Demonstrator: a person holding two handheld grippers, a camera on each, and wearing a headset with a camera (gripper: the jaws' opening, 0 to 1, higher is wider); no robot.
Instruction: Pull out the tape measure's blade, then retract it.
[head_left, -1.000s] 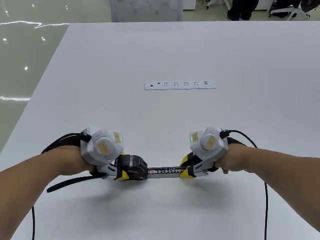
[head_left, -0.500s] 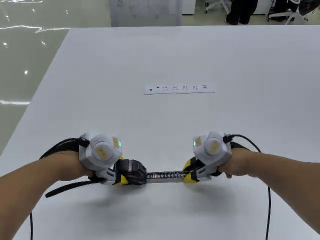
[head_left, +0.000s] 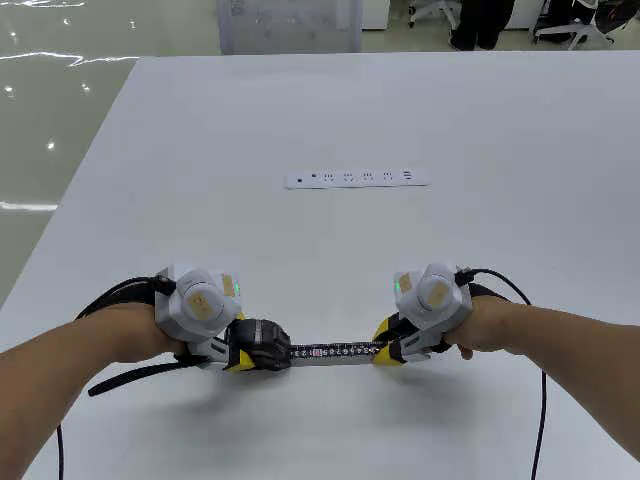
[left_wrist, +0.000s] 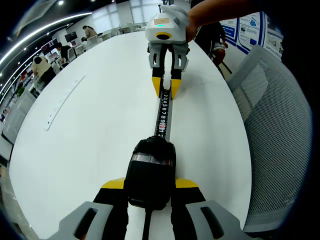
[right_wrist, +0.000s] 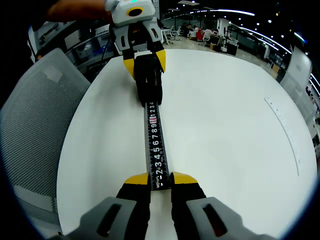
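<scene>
Left tool (left_wrist: 150, 185), grey plastic body w/ yellow-tipped jaws, is clamped on both sides of a black, rubber-skinned, rounded-block tape measure case (left_wrist: 150, 170); case sits low on the smooth matte white tabletop (head_left: 400, 110), near its front edge. From the case mouth a thin, flat metal blade (right_wrist: 155, 145) extends straight across to the right tool (right_wrist: 160, 179), pale face w/ black printed numerals and one red mark partway along. Right tool's yellow jaw tips are pinched onto the blade's free end, numerals 2–3 just ahead of the tips. Blade lies close over the tabletop, taut and level btwn the two tools; cannot tell whether it touches the surface. Tools face each other nose to nose, well apart. Farther back, mid-tabletop, a long, flat white plastic power strip (head_left: 355, 179) w/ a row of sockets lies parallel to the blade. Black cable (head_left: 541, 400) trails from the right tool along the forearm. Grey mesh chair back (left_wrist: 280, 130), curved frame, stands just off the tabletop edge.
</scene>
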